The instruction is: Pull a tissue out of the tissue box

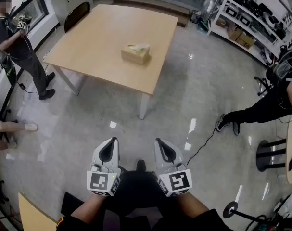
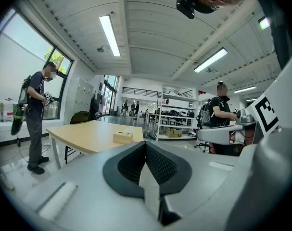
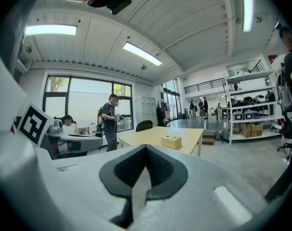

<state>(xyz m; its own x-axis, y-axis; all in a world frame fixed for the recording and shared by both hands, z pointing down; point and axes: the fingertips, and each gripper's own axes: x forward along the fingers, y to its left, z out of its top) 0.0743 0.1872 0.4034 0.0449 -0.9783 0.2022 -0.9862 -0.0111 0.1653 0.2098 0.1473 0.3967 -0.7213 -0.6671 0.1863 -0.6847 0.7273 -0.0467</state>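
Sitting a little right of the middle of the pale wooden square desk (image 1: 97,42), the tan cardboard tissue box (image 1: 135,57) has a pale tissue (image 1: 139,47) poking up from its top opening. How much more paper lies inside cannot be seen. The box stands alone on the desk, well apart from both tools. The white metal shelving (image 1: 232,6) along the far right wall holds brown cardboard cartons (image 1: 244,38) and dark gear too small to name.

The left tool (image 1: 112,146) and the right tool (image 1: 160,146) are held side by side low in the head view, over the shiny grey floor (image 1: 184,95), pointing toward the desk. In each tool's own view the black ribbed pads meet along one seam, so both sets of jaws are pressed together on each other. The person's forearms are cut off by the bottom edge.

A black chair (image 1: 76,14) is tucked in at the desk's far left corner. A person in dark clothes (image 1: 18,47) stands just left of the desk, holding a device at chest height. Another person in black (image 1: 275,100) sits at the right, partly cut off, with one leg stretched out. Only a lower leg and pale shoe (image 1: 13,127) of a third person show at the left edge. A thin black cable (image 1: 203,146) trails over the floor from beside the right tool toward the seated person's foot. A stretch of floor lies between the tools and the desk's near edge.
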